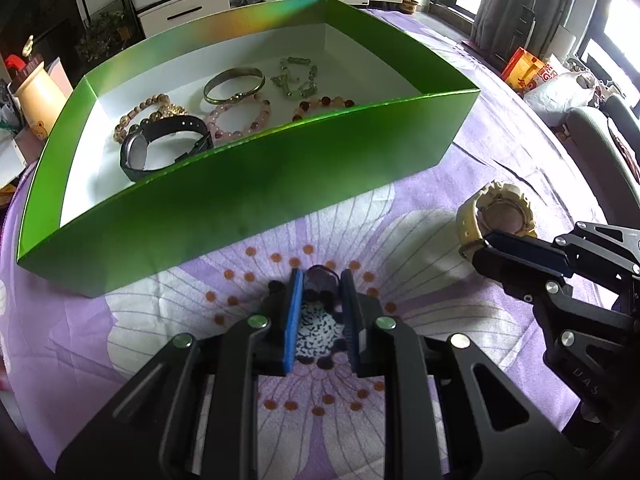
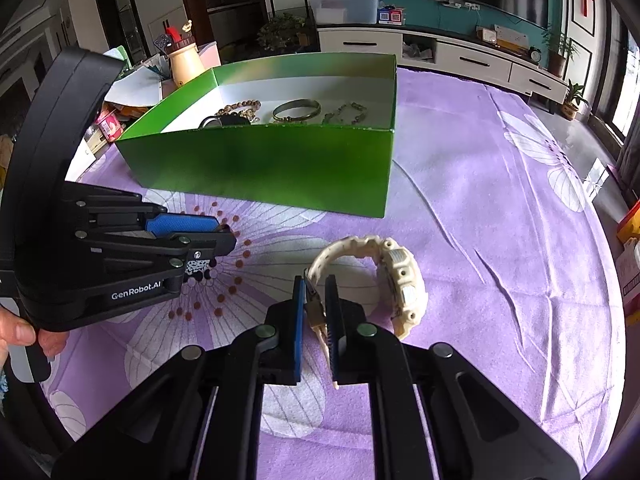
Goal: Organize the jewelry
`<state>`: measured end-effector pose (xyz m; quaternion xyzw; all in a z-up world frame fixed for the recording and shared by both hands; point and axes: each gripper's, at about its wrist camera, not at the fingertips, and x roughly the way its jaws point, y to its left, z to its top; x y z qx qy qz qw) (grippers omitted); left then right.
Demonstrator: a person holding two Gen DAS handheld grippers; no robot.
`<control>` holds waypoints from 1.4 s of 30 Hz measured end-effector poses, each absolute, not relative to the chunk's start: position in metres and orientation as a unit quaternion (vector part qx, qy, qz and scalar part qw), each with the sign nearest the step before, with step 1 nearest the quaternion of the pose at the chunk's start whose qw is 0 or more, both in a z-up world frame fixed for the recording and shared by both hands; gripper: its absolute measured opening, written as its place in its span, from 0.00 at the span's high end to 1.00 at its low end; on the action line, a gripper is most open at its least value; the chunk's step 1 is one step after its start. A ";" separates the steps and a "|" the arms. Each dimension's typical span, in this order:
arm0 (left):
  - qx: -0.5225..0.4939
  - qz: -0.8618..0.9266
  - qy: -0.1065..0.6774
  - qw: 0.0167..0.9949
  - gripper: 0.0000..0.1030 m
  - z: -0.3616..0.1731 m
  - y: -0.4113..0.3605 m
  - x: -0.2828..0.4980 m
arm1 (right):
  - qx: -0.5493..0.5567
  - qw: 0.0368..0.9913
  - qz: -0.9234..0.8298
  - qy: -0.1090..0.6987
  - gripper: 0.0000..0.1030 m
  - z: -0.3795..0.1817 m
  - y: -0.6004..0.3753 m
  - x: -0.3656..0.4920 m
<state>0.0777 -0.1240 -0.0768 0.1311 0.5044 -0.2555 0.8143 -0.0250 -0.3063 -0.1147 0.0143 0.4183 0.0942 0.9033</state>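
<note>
Plainly legible, "GenRobot.AI" marks the left gripper (image 2: 218, 236), its jaws narrowed around dark purple beads (image 1: 320, 280) on the floral surface (image 2: 500, 240). Right gripper (image 2: 316, 304) pinches the chunky cream watch (image 2: 384, 276) by its strap, before the green box (image 2: 260, 164).

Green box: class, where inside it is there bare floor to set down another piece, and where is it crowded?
Inside the box, the white floor is bare at the left end, left of the black watch, and along the far wall. The middle is crowded: bangle, pink beads, chain.
</note>
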 end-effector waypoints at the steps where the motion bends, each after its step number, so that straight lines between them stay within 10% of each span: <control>1: 0.131 -0.254 0.506 0.814 0.82 -0.077 -0.124 0.078 | 0.015 0.904 0.094 0.417 0.91 -0.114 -0.306 -0.025; 42: 0.094 -0.228 0.496 0.833 0.82 -0.028 -0.057 0.041 | 0.051 0.920 0.109 0.373 0.92 -0.053 -0.278 -0.066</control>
